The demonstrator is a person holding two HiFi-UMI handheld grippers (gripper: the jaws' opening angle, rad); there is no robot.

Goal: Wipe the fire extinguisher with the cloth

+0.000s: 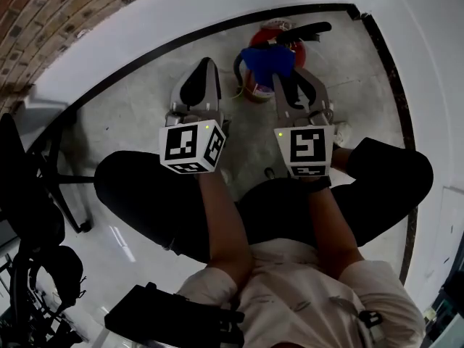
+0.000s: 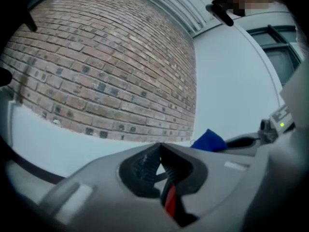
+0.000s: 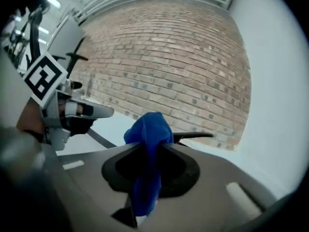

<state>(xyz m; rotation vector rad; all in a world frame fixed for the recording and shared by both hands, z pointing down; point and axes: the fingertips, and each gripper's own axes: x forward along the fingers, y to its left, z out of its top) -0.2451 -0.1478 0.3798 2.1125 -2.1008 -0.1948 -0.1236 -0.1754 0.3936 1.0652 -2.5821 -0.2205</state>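
Observation:
A red fire extinguisher point(image 1: 278, 35) with a black lever point(image 1: 308, 29) stands on the floor by the white wall, seen from above in the head view. My right gripper point(image 1: 280, 76) is shut on a bunched blue cloth point(image 1: 266, 61), which is held against the near side of the extinguisher's top. In the right gripper view the cloth point(image 3: 148, 146) hangs between the closed jaws, with the black lever point(image 3: 194, 136) just behind it. My left gripper point(image 1: 205, 65) is shut and empty, hovering to the left of the extinguisher. Its tips point(image 2: 159, 148) meet with nothing between them.
A brick wall point(image 1: 51, 13) and a white wall base with a black floor line point(image 1: 145, 58) curve behind. An office chair base point(image 1: 69, 194) stands at the left. The person's knees point(image 1: 138, 187) spread below the grippers. A black bag point(image 1: 167, 317) lies at the bottom.

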